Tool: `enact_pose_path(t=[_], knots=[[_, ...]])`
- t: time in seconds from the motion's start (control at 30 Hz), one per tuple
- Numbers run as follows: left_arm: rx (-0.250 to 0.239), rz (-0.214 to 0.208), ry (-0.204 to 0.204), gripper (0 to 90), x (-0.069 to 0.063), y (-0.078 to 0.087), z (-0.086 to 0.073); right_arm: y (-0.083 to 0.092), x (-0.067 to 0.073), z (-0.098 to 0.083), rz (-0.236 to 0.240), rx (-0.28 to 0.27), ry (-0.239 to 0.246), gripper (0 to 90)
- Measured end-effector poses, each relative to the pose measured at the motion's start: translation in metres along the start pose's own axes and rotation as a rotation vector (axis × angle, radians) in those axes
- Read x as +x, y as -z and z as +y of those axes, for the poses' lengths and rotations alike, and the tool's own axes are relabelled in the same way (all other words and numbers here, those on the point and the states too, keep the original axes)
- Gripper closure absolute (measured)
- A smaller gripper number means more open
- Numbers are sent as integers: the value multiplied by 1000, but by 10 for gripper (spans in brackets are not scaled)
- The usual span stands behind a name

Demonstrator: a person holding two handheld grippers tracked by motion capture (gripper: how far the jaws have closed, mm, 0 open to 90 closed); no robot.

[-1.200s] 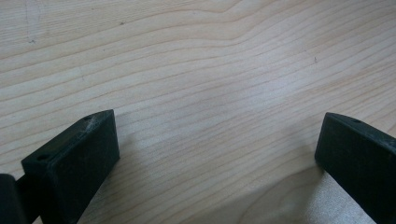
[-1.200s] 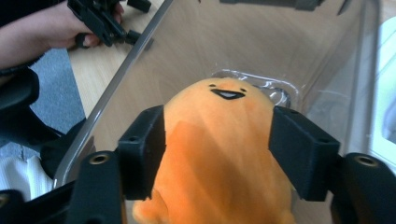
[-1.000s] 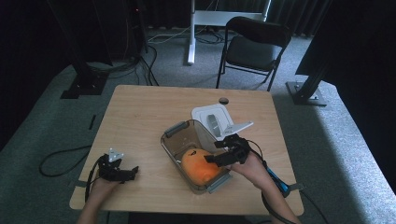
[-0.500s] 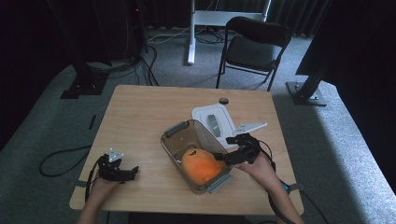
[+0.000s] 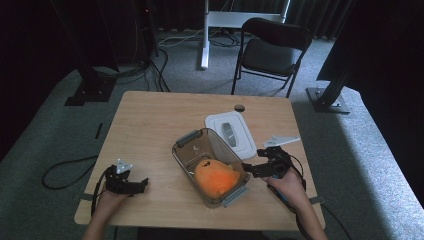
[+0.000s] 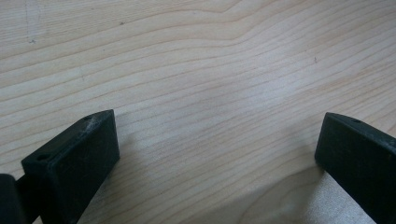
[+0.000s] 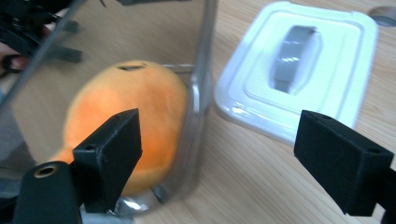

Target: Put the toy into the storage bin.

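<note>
Worktop [image 5: 150, 125]: pale wood, square. The far-left quarter and the left edge strip are bare, giving the widest open room.

Clear container [image 5: 210, 165]: near the middle, towards the near edge, set askew, grey latches at both short ends. Orange plush toy [image 5: 216, 178] lies inside, at the nearer end.

White lid [image 5: 231, 131]: flat on the worktop, at the container's far-right side, between it and the far-right corner. A small dark disc [image 5: 240, 107] lies beyond it by the far edge.

Right tool [image 5: 252, 170]: just outside the container's right wall, near the right edge, jaws just opened wide, nothing between the pads. The container wall stands between it and the toy.

Left tool [image 5: 142, 184]: near-left corner, jaws spread, empty, well apart from the container.

Right gripper view: toy [image 7: 126, 107] seen through the clear wall [image 7: 201, 74]; lid [image 7: 299, 70] with grey centre handle, wood between the pads.

Left gripper view: bare wood grain [image 6: 210, 93] between the pads.
</note>
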State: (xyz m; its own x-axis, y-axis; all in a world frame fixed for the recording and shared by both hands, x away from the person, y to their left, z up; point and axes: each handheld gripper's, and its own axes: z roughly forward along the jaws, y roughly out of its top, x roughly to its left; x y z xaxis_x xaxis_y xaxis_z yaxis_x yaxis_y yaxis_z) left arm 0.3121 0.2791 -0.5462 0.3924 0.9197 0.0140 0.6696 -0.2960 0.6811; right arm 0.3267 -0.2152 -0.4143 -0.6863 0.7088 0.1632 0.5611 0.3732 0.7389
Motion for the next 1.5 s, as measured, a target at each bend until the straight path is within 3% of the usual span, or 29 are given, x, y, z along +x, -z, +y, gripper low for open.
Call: enact_pose_path(t=[0.23, 0.43, 0.73, 0.83, 1.0, 1.23, 1.5], knots=[[0, 0, 0, 1, 0, 0, 0, 5, -9, -15, -43, 8, -6, 145], [-1, 0, 0, 1, 0, 0, 0, 11, -20, -33, -81, 13, -43, 149], [0, 0, 0, 1, 0, 0, 0, 15, -33, -59, -107, 55, -88, 150], [0, 0, 0, 1, 0, 0, 0, 15, -37, -67, -141, 74, -96, 150], [0, -1, 0, 1, 0, 0, 0, 14, -46, -81, -150, 91, -142, 150], [1, 0, 0, 1, 0, 0, 0, 15, -56, -100, -175, 103, -156, 150], [0, 0, 0, 1, 0, 0, 0, 16, -72, -124, -202, 128, -213, 150]])
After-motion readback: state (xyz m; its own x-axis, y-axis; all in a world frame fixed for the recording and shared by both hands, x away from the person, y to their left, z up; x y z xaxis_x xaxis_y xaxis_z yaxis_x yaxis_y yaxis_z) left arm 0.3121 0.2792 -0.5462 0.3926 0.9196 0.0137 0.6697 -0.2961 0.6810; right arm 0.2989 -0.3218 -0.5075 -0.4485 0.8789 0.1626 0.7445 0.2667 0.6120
